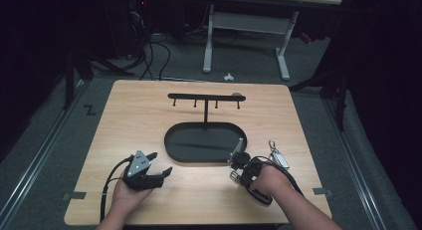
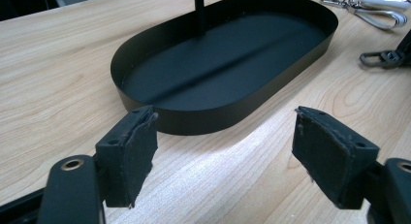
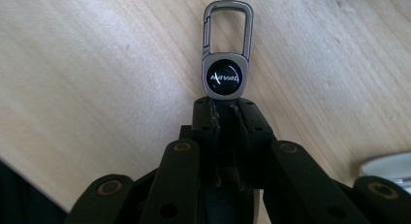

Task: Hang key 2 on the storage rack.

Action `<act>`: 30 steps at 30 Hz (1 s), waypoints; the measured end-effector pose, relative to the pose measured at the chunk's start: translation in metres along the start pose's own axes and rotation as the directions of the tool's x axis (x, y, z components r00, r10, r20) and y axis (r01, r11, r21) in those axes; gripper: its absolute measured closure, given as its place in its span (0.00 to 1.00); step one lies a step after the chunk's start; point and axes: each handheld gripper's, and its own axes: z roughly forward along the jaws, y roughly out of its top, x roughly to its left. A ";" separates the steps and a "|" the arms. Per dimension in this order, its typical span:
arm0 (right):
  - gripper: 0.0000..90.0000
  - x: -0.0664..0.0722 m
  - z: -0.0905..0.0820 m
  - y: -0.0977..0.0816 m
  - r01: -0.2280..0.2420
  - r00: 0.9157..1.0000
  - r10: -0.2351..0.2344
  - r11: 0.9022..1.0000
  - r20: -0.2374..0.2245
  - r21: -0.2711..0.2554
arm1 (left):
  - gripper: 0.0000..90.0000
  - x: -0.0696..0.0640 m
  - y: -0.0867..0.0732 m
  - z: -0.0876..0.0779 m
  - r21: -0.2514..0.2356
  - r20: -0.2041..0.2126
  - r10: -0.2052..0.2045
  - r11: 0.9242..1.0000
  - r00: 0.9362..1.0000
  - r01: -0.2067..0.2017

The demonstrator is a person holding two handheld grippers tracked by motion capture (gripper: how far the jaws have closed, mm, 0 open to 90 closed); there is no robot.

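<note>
My right gripper is shut on a keychain, a grey carabiner clip with a round black badge. The clip sticks out past the fingertips over the wooden table. From above, that gripper sits just off the right end of a black oval tray, with the keychain pointing at the tray's rim. My left gripper is open and holds nothing; it faces the tray from the near side. In the high view the left gripper rests low by the tray's left end.
From the tray rises a black T-shaped rack with several small hooks along its bar. A second key set with a white fob lies on the table right of my right hand, and shows far off in the left gripper view. The table's edges are close on all sides.
</note>
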 end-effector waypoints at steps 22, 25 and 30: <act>0.89 -0.013 -0.063 -0.019 -0.074 0.997 0.074 0.987 -0.002 -0.140 | 0.28 0.000 0.000 0.000 0.004 -0.013 0.006 1.000 1.000 -0.006; 0.89 -0.013 -0.069 -0.016 -0.077 0.997 0.078 0.985 0.001 -0.157 | 0.28 -0.001 0.000 0.000 0.004 -0.011 0.009 1.000 1.000 -0.009; 0.89 -0.012 -0.077 -0.011 -0.080 0.997 0.083 0.980 0.010 -0.183 | 0.28 -0.001 0.000 0.000 0.004 -0.018 0.012 1.000 1.000 -0.012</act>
